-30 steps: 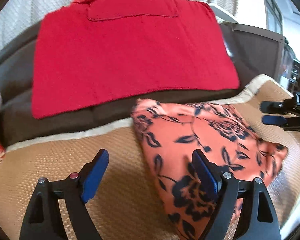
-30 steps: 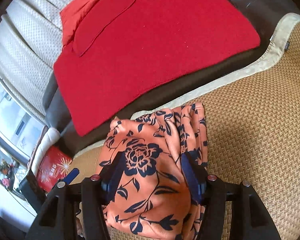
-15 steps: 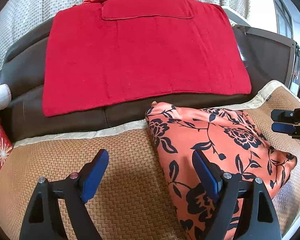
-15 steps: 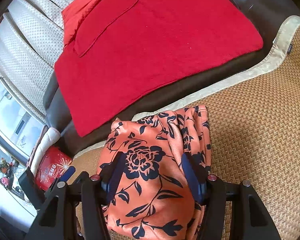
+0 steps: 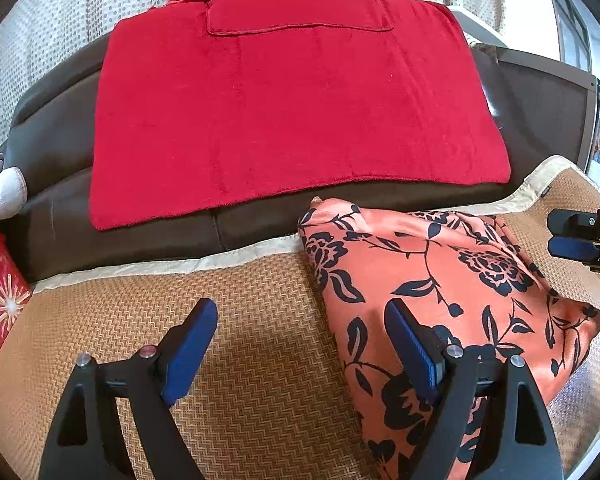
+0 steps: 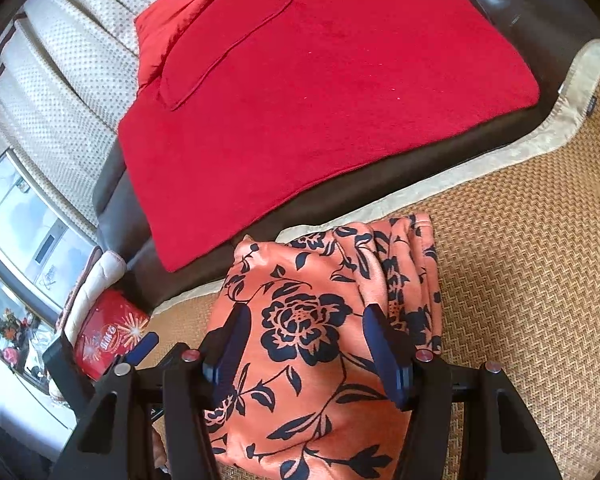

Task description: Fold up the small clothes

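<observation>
An orange garment with a black flower print (image 5: 440, 280) lies folded into a thick bundle on a woven straw mat (image 5: 260, 360). My left gripper (image 5: 300, 316) is open; its right finger (image 5: 408, 340) hovers over the bundle's left edge and its left finger over bare mat. The right gripper (image 5: 572, 236) shows at the bundle's far right side, apart from the cloth. In the right wrist view, my right gripper (image 6: 306, 320) stands open above the garment (image 6: 312, 360), with the cloth seen between and beneath its fingers. The left gripper (image 6: 140, 348) pokes in at lower left.
Behind the mat's cream border (image 5: 220, 260), a red blanket (image 5: 292, 120) drapes over a dark brown leather sofa (image 5: 52, 152). A red printed box (image 6: 104, 332) and a white cloth (image 5: 0, 196) sit at the left. Pale dotted curtains (image 6: 72, 80) hang behind.
The left wrist view has swung a little, so the garment and blanket sit further right and lower in frame. The garment lies as before, and both grippers keep their width.
</observation>
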### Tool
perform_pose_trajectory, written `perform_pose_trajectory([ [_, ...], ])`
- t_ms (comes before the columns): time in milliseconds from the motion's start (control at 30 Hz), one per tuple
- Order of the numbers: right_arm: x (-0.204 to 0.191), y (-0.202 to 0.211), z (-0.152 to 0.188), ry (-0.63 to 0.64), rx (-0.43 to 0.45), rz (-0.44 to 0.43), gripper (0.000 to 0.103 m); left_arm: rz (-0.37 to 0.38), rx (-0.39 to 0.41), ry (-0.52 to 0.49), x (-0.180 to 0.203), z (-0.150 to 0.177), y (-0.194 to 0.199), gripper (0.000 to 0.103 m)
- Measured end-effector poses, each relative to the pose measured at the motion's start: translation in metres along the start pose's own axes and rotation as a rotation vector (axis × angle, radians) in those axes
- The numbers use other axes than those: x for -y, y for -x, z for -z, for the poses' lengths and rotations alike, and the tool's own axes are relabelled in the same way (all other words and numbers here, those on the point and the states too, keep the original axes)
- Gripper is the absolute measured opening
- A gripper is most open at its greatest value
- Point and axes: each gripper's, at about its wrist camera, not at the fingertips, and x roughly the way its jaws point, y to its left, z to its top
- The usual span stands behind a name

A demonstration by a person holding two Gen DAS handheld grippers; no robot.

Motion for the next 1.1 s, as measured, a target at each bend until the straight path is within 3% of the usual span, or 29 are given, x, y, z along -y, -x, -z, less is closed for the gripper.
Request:
perform_pose_trajectory([
  [67,-0.005,-0.003,0.000,0.021,0.004,0.010,0.051,0.007,-0.008,0.003,0.001,0.000,-0.002,0.086],
  [100,-0.007,-0.005,0.000,0.030,0.002,0.017,0.039,0.013,-0.014,0.006,0.001,0.000,-0.003,0.086],
  [333,-0.003,-0.027,0.006,0.026,-0.059,0.036,0.039,0.063,-0.072,0.015,0.011,0.003,-0.017,0.086],
  [433,0.006,-0.049,0.014,0.016,-0.159,0.056,0.039,0.090,-0.103,0.047,0.013,0.004,-0.024,0.089],
  [567,0.009,-0.047,0.012,0.003,-0.160,0.023,0.040,0.109,-0.129,0.089,0.012,0.005,-0.029,0.090],
  [833,0.039,-0.008,-0.001,-0.100,-0.009,-0.025,0.069,0.134,-0.094,0.113,0.017,-0.002,-0.022,0.090],
  [1100,0.078,-0.007,-0.003,-0.233,-0.032,-0.037,0.072,0.123,-0.121,0.050,0.036,-0.002,-0.027,0.090],
])
